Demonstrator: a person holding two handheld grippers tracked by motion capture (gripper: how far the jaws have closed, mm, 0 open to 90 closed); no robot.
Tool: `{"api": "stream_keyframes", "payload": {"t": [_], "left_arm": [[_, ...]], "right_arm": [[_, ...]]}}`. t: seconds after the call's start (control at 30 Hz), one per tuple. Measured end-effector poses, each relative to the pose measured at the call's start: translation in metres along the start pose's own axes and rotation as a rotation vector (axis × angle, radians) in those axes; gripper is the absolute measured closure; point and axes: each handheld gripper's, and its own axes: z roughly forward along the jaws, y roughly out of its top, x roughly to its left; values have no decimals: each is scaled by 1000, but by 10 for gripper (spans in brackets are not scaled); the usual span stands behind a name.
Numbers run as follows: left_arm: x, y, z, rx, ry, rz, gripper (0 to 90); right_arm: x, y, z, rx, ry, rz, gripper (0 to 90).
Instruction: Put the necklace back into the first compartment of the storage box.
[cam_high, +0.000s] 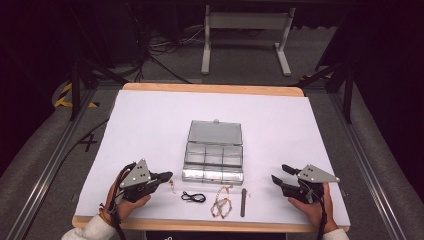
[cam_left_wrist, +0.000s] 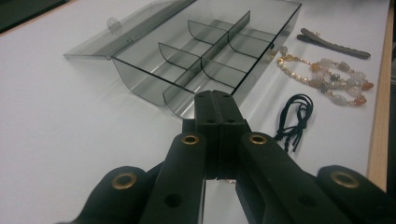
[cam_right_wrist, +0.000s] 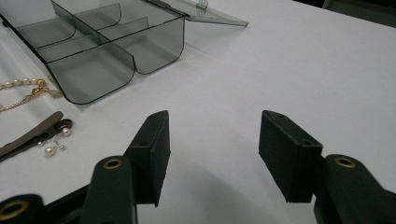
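Note:
A clear grey compartment box (cam_high: 213, 170) lies open mid-table, its lid (cam_high: 215, 132) folded flat behind it. In front of it lie a black hair tie (cam_high: 193, 197), a bead necklace (cam_high: 221, 204) and a brown hair clip (cam_high: 243, 202). My left gripper (cam_high: 167, 176) is left of them, its jaws pressed together (cam_left_wrist: 215, 95) and pointing at the box wall (cam_left_wrist: 140, 81). My right gripper (cam_high: 280, 173) is right of the clip, open (cam_right_wrist: 215, 126), with bare white sheet between its jaws. A small pearl earring (cam_right_wrist: 49, 149) lies by the hair clip (cam_right_wrist: 28, 135).
A small pale trinket (cam_high: 173, 186) lies just below the left gripper's tip. The white sheet (cam_high: 150, 125) covers a wooden table whose front edge (cam_high: 200, 225) runs close behind the items. Beyond the table are floor cables and a metal frame (cam_high: 245, 35).

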Motion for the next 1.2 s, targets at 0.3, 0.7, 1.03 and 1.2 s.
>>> {"api": "stream_keyframes", "payload": {"t": [0.3, 0.7, 1.03, 1.2], "left_arm": [[6, 14, -4, -44, 23, 10, 900], [19, 41, 6, -103, 38, 19, 900], [22, 55, 19, -111, 26, 34, 900], [25, 58, 23, -119, 26, 34, 900]], "right_arm": [[1, 0, 1, 4, -2, -15, 404], [1, 0, 1, 0, -5, -16, 371], [2, 0, 1, 4, -10, -18, 337], [2, 0, 1, 3, -9, -17, 328]]}}
